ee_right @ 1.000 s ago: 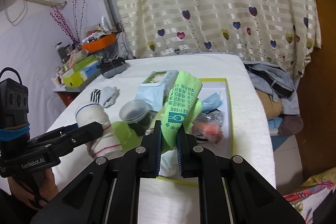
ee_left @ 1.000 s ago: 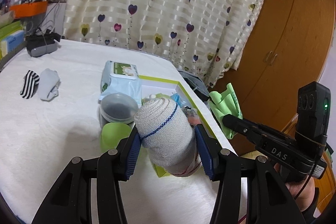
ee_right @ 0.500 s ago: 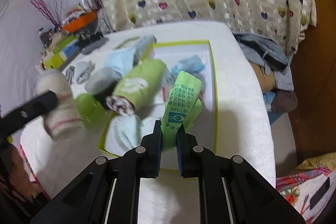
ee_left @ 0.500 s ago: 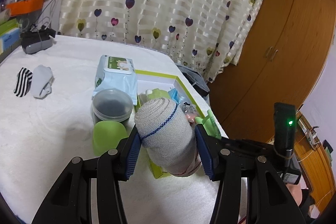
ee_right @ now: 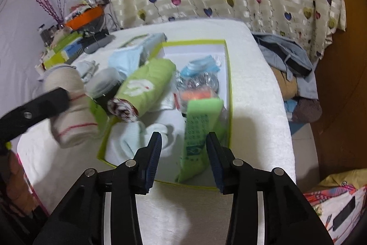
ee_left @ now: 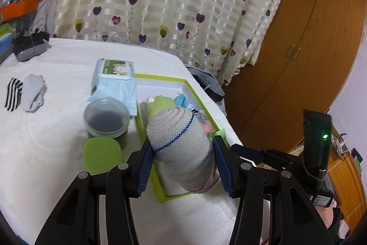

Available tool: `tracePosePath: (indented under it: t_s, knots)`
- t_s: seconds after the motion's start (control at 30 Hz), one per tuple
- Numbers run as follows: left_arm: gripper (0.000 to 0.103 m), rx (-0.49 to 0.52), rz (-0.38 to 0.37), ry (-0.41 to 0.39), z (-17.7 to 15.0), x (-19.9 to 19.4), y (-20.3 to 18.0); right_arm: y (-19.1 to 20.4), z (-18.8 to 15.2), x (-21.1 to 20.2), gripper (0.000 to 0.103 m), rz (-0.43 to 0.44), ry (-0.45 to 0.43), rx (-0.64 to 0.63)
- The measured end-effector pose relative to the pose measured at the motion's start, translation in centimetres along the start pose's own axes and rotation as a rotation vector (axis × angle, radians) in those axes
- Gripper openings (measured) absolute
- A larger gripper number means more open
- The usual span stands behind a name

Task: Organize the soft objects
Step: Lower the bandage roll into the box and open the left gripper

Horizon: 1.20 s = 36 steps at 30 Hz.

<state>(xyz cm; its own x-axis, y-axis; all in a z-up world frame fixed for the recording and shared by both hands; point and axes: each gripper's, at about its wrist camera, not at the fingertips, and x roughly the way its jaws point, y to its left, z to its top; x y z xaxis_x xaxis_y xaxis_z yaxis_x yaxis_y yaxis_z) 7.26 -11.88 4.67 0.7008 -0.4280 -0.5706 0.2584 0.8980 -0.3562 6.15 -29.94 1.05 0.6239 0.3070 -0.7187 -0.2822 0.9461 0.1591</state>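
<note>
My left gripper (ee_left: 182,162) is shut on a rolled beige bandage (ee_left: 181,148) with a blue stitched line, held above the near left corner of the green-rimmed box (ee_left: 160,78). The roll also shows in the right wrist view (ee_right: 68,107). My right gripper (ee_right: 183,153) is open over the box (ee_right: 230,93). A folded green cloth (ee_right: 199,132) with printed text leans inside the box's near right corner, between the jaws but free of them. A rolled green towel (ee_right: 146,86) and a pale blue cloth (ee_right: 128,137) lie in the box.
A wet-wipes pack (ee_left: 112,82), a dark lidded jar (ee_left: 106,117) and a green lid (ee_left: 102,154) lie left of the box on the white bed. Two socks (ee_left: 25,91) lie far left. Clothes (ee_right: 286,56) are piled off the bed's right edge.
My right gripper has lowered over the box, opened and let go of the green cloth, which now rests inside. My left gripper still holds the bandage roll and has drifted slightly right.
</note>
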Motion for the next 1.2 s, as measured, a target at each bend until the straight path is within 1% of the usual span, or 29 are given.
tracePosePath:
  t_s: [0.17, 0.23, 0.43, 0.73, 0.9, 1.03, 1.2]
  knots:
    - [0.050, 0.025, -0.016, 0.018, 0.2, 1.3, -1.0, -1.0, 0.4, -1.3, 0.042, -0.013, -0.048, 0.027]
    - [0.050, 0.033, -0.027, 0.037, 0.3, 2.2, -1.4, -1.6, 0.4, -1.6, 0.042, -0.019, -0.059, 0.044]
    - [0.050, 0.065, -0.049, 0.089, 0.1, 4.4, -2.5, -2.9, 0.3, -1.6, 0.042, -0.022, -0.060, 0.071]
    - [0.050, 0.139, -0.076, 0.168, -0.2, 7.6, -4.1, -5.1, 0.0, -1.5, 0.042, -0.026, -0.062, 0.110]
    - [0.051, 0.167, -0.073, 0.214, -0.5, 9.4, -4.4, -6.0, 0.0, -1.4, 0.042, -0.032, -0.061, 0.124]
    - [0.051, 0.174, -0.077, 0.217, -0.4, 9.7, -4.4, -6.4, 0.0, -1.2, 0.042, -0.033, -0.059, 0.130]
    - [0.052, 0.161, -0.072, 0.176, 0.0, 8.6, -4.3, -6.5, 0.0, -1.3, 0.042, -0.034, -0.063, 0.128]
